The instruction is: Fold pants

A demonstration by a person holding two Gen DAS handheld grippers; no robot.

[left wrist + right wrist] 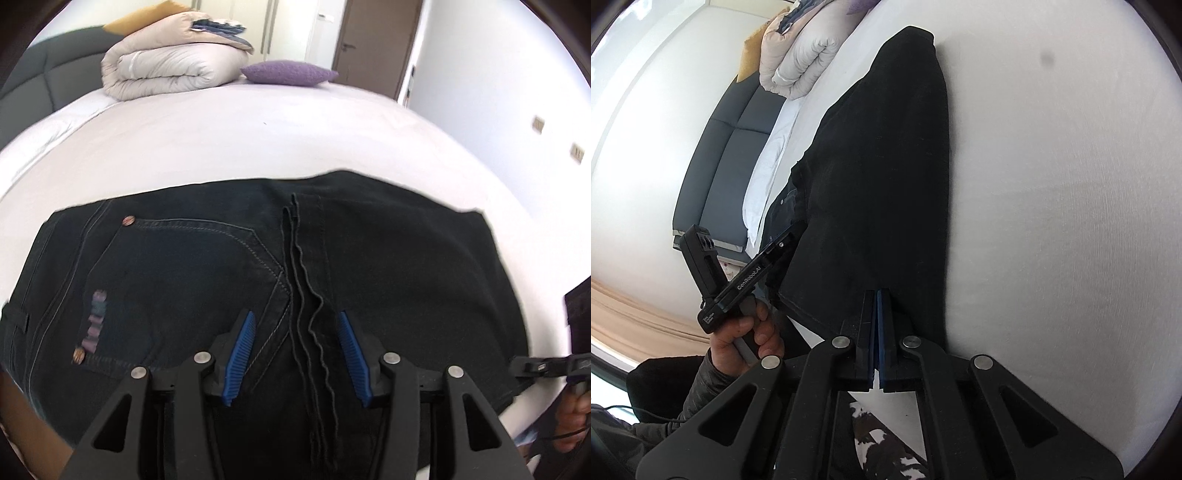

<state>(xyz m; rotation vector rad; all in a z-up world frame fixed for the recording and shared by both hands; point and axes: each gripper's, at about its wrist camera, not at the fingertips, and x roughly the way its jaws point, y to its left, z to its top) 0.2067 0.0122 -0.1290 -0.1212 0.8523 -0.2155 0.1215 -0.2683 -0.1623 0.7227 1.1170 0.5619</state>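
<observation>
No containers here, just black pants (258, 288) spread flat on white bed (258, 140), filling lower half of left wrist frame. Left gripper (297, 354) half open over center seam, pads not pressing cloth. Right gripper (878, 295) clamped shut on pants edge. Rolled duvet (166, 66), purple pillow (288, 72) upper left; brown door (376, 40) top right.

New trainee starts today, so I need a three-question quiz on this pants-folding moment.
1. True or false: the right tool is shut on the pants.
2. What colour is the cushion beside the rolled duvet?
3. The left tool is: A) open over the pants, B) shut on the cushion.

Key: 1 true; 2 purple; 3 A.
</observation>
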